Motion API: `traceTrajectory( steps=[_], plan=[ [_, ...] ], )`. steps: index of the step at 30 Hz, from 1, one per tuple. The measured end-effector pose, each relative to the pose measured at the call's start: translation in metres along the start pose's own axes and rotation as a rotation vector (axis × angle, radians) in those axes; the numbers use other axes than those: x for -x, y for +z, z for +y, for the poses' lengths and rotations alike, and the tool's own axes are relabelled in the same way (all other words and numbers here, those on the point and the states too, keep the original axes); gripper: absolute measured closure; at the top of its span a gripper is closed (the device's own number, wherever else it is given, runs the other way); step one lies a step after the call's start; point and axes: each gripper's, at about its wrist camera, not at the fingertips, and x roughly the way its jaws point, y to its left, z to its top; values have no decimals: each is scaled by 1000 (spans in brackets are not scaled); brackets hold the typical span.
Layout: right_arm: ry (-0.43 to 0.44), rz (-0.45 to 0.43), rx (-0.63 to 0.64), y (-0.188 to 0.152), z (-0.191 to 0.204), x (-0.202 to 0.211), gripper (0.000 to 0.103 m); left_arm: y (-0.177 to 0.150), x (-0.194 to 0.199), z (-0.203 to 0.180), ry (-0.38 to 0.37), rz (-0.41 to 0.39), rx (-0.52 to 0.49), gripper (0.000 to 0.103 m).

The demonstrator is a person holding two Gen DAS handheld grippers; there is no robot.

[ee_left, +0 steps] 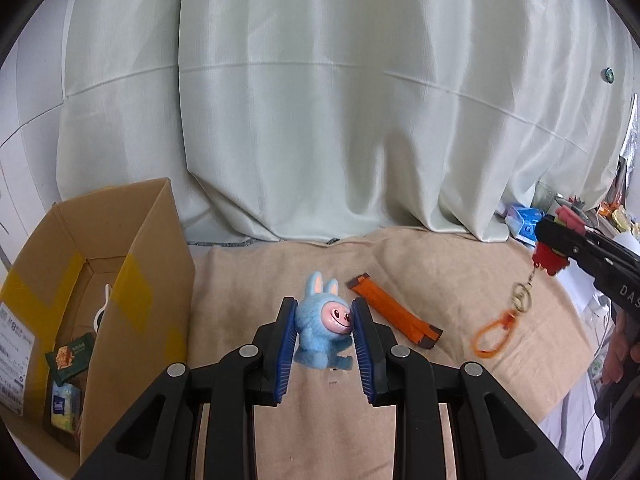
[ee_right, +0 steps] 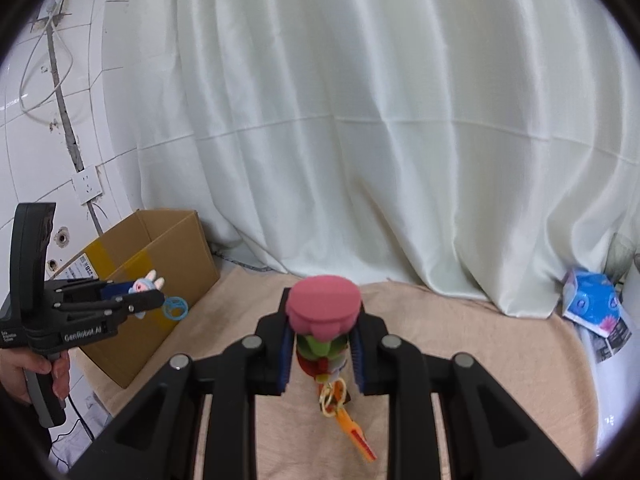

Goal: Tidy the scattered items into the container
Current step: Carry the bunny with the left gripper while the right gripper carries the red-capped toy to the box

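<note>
My left gripper [ee_left: 323,314] is shut on a blue bunny figure [ee_left: 324,328], held above the beige cloth [ee_left: 256,272]. An orange packet [ee_left: 394,311] lies on the cloth just right of it. At the right edge my right gripper [ee_left: 558,236] is shut on a red figure keychain [ee_left: 550,258]; its ring and orange clip [ee_left: 494,332] dangle free. In the right wrist view that pink-capped keychain [ee_right: 322,308] sits between the blue pads of the right gripper [ee_right: 322,320]. The left gripper [ee_right: 152,292] holds the bunny [ee_right: 146,283] in front of the open cardboard box [ee_right: 160,256].
The box [ee_left: 140,264] stands at the cloth's left edge and holds a green packet [ee_left: 74,354] and a tissue pack [ee_left: 64,404]. A pale curtain [ee_left: 320,100] hangs behind. A blue-and-white package [ee_right: 596,304] lies at far right. A hand [ee_right: 24,364] grips the left handle.
</note>
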Motion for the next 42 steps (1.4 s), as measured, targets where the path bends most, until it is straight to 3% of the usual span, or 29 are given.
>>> traceTrajectory(
  steps=[6, 11, 17, 26, 33, 42],
  plan=[
    [1, 6, 6, 1, 8, 0, 76, 4, 15, 4, 9, -19, -6, 75],
    [16, -30, 46, 22, 30, 7, 76, 22, 44, 27, 38, -70, -5, 75],
    [68, -103, 98, 67, 79, 6, 76, 50, 88, 83, 123, -129, -1, 75],
    [210, -181, 184, 126, 188, -41, 76, 58, 112, 182, 259, -117, 53, 75],
    [324, -129, 248, 126, 266, -101, 76, 37, 97, 248, 317, -65, 124, 75],
    [376, 10, 259, 87, 304, -169, 76, 0, 49, 280, 308, 36, 169, 75]
  ],
)
